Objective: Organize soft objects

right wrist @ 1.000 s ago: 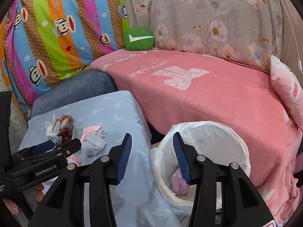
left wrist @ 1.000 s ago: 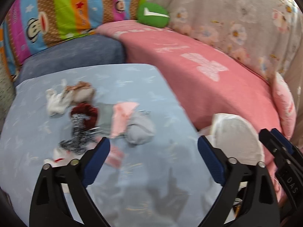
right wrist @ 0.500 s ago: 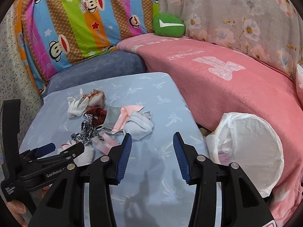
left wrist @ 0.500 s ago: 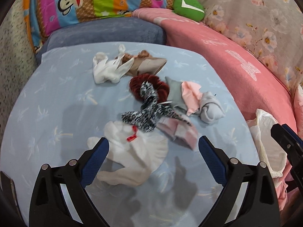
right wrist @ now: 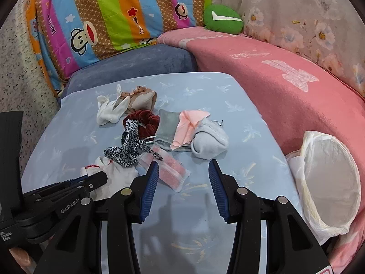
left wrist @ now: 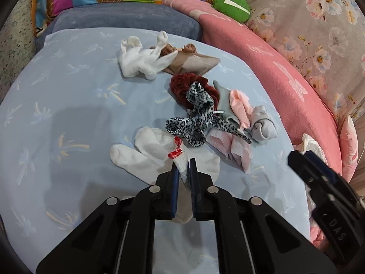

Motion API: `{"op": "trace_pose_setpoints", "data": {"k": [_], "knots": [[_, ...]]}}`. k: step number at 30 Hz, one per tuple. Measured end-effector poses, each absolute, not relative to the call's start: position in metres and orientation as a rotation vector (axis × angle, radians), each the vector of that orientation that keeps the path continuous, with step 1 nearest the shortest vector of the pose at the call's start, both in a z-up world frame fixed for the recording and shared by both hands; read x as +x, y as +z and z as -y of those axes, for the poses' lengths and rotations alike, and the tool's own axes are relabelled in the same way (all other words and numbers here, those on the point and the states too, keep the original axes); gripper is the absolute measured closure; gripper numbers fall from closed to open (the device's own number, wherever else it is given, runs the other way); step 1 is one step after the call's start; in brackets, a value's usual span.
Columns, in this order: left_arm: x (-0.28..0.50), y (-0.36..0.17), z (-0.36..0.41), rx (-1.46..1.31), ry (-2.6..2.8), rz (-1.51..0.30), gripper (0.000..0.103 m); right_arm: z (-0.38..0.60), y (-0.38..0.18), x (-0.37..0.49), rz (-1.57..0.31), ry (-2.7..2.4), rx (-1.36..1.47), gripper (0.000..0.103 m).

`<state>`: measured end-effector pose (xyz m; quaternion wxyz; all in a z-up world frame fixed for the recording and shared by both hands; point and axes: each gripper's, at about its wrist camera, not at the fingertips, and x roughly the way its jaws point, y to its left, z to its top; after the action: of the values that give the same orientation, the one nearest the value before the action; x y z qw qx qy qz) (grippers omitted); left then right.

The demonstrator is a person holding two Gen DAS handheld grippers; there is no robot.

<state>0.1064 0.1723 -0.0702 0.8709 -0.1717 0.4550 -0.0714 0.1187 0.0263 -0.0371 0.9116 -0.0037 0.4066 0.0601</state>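
The left gripper [left wrist: 182, 171] is clenched on a fold of the white socks [left wrist: 146, 153], the pair tied with a red thread [left wrist: 175, 153]. Only a thin pinch of cloth sits between its fingers [left wrist: 174, 178], so the fold could slip out as the pair is lifted, or one sock could trail and drag. The leopard-print scarf [left wrist: 196, 121] lies against the socks at their 1 o'clock edge, and the pink mesh pouch [left wrist: 230, 146] just beside them at 3 o'clock; either could be pulled along and dropped short of the white-lined basket [right wrist: 328, 182].

The right gripper [right wrist: 181, 182] hangs released above the pale blue sheet [right wrist: 228, 96], its fingers [right wrist: 150, 182] holding nothing. From it, the pouch lies at 11 o'clock just past the left finger, the grey sock bundle [right wrist: 209, 141] at 12 o'clock, and the basket at 3 o'clock, off the table's edge against the pink blanket [right wrist: 273, 80].
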Motion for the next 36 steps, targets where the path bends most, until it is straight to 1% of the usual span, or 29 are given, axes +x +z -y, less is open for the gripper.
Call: {"op": "trace_pose_setpoints", "data": {"k": [10, 23, 29, 30, 31, 32, 34, 35, 36], "knots": [[0.106, -0.056, -0.205, -0.384, -0.092, -0.897, 0.097, -0.062, -0.051, 0.136, -0.878, 0.185, 0.002, 0.058], [0.126, -0.057, -0.239, -0.399, -0.021, -0.881, 0.097, -0.109, -0.063, 0.17, -0.889, 0.235, -0.04, 0.058], [0.134, -0.066, -0.246, -0.406, -0.024, -0.897, 0.097, -0.118, -0.075, 0.189, -0.91, 0.231, -0.031, 0.061], [0.134, -0.067, -0.246, -0.406, -0.024, -0.9, 0.097, -0.119, -0.078, 0.191, -0.916, 0.228, -0.032, 0.064], [0.134, -0.068, -0.246, -0.406, -0.026, -0.902, 0.097, -0.12, -0.081, 0.194, -0.924, 0.228, -0.032, 0.072], [0.135, -0.069, -0.246, -0.407, -0.028, -0.905, 0.097, -0.12, -0.084, 0.196, -0.937, 0.229, -0.029, 0.077], [0.135, -0.07, -0.244, -0.406, -0.033, -0.907, 0.097, -0.119, -0.089, 0.198, -0.953, 0.234, -0.021, 0.097], [0.135, -0.07, -0.244, -0.405, -0.034, -0.908, 0.097, -0.118, -0.09, 0.197, -0.956, 0.234, -0.02, 0.1], [0.135, -0.07, -0.243, -0.406, -0.036, -0.908, 0.097, -0.117, -0.09, 0.196, -0.953, 0.23, -0.02, 0.1]]}}
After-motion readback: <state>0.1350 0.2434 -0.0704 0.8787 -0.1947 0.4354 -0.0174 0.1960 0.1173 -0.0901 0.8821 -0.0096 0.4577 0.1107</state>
